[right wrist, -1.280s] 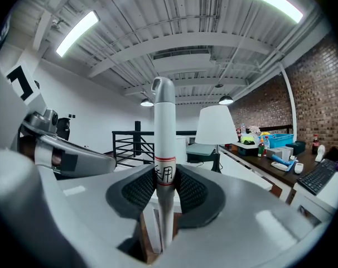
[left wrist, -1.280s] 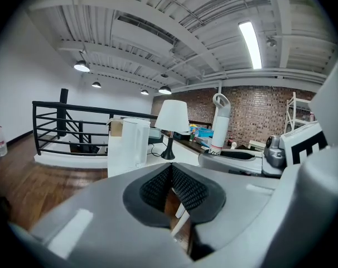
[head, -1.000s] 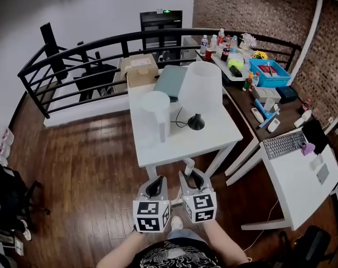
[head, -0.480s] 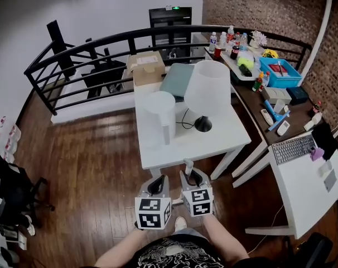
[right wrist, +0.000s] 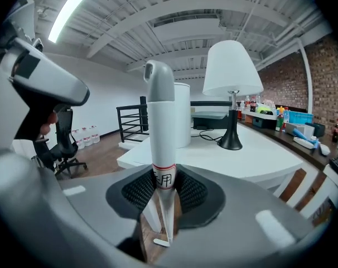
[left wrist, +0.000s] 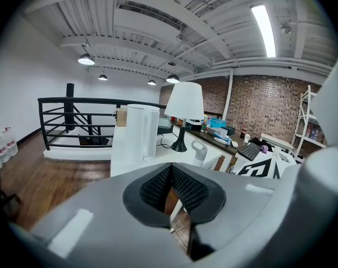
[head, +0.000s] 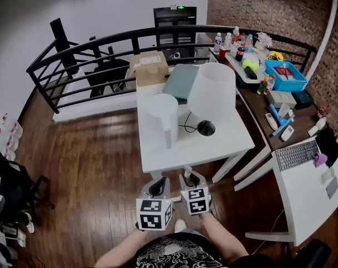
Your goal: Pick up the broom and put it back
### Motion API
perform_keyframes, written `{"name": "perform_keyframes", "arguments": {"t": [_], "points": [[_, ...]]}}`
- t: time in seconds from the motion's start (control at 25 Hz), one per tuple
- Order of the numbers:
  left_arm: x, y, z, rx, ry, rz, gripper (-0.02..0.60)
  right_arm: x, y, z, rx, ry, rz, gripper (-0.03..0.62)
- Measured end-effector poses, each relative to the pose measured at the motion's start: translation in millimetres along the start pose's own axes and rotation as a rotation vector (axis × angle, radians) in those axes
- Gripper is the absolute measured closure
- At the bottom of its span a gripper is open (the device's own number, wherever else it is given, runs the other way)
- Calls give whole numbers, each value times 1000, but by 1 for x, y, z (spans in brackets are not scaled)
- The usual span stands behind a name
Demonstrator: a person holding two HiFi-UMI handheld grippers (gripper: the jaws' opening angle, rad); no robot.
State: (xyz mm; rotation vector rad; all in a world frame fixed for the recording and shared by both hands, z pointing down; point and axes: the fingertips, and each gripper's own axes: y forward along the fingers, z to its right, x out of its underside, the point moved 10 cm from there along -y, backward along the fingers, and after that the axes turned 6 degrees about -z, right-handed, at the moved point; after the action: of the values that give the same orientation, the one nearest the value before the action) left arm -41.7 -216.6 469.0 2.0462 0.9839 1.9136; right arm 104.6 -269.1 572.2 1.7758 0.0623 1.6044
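1. Dark wooden floor (head: 91, 161) fills the near part of the head view. A white table (head: 213, 144) stands just ahead of the person, with a black railing (head: 102, 49) behind it and a brick wall to the right.
2. On the table are a lamp (head: 212, 88) with a white shade and a tall white cylinder (head: 163, 116). Neither belongs to the task.
3. The right gripper (right wrist: 164, 190) is clenched on the broom (right wrist: 160, 127). Its dark ribbed pads press on both sides of the white handle, just at a red-edged label.
4. The handle stands upright between the jaws. Its grey cap with a hanging hole rises above them, in front of the table edge.
5. No view shows the brush end. Below the jaws the handle narrows toward the floor, and I cannot tell whether anything touches the boards.
6. The left gripper (left wrist: 170, 186) is closed with nothing in it. Its pads meet at the tips, and only floor and a table leg show in the gap below them.
7. By my reading, the pick-up is done, since the broom is gripped and held off to the person's front.
8. Putting it back remains. No rack, hook or corner for the broom is evident, so the destination cannot be judged.
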Motion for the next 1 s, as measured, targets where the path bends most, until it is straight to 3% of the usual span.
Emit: {"name": "perform_keyframes", "arguments": {"t": [1.0], "points": [[-3,22,-21,-79,-58,-5,577,-22,57,15,-48,-47,31,493]]}}
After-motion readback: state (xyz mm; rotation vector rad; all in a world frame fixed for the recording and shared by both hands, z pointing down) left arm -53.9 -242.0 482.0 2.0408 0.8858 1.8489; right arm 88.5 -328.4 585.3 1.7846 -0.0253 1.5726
